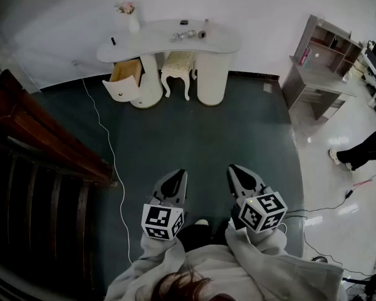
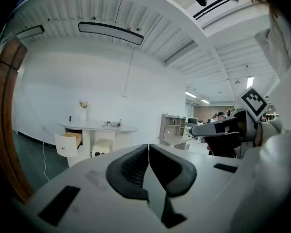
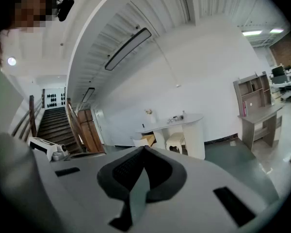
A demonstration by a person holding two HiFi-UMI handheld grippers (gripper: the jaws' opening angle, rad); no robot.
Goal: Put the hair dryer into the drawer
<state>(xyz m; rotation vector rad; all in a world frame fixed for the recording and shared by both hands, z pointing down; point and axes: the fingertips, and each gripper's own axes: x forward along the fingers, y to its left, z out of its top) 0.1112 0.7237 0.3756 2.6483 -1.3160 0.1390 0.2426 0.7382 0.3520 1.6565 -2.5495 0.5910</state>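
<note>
A white dressing table (image 1: 169,42) stands far off against the back wall, its wooden drawer (image 1: 125,79) pulled open at the left end. Several small silvery things (image 1: 188,35) lie on its top; I cannot tell which is the hair dryer. The table (image 2: 98,126) and open drawer (image 2: 68,142) also show in the left gripper view, and the table (image 3: 173,122) in the right gripper view. My left gripper (image 1: 173,184) and right gripper (image 1: 241,175) are held side by side close to my body, far from the table. Both are shut and empty, jaws meeting at the tips (image 2: 148,147) (image 3: 143,149).
A white stool (image 1: 177,68) sits under the table and a vase of flowers (image 1: 130,14) on top. A dark wooden staircase (image 1: 44,168) fills the left. A white cable (image 1: 109,149) runs over the dark floor. A shelf desk (image 1: 319,68) and a person's leg (image 1: 363,150) are at right.
</note>
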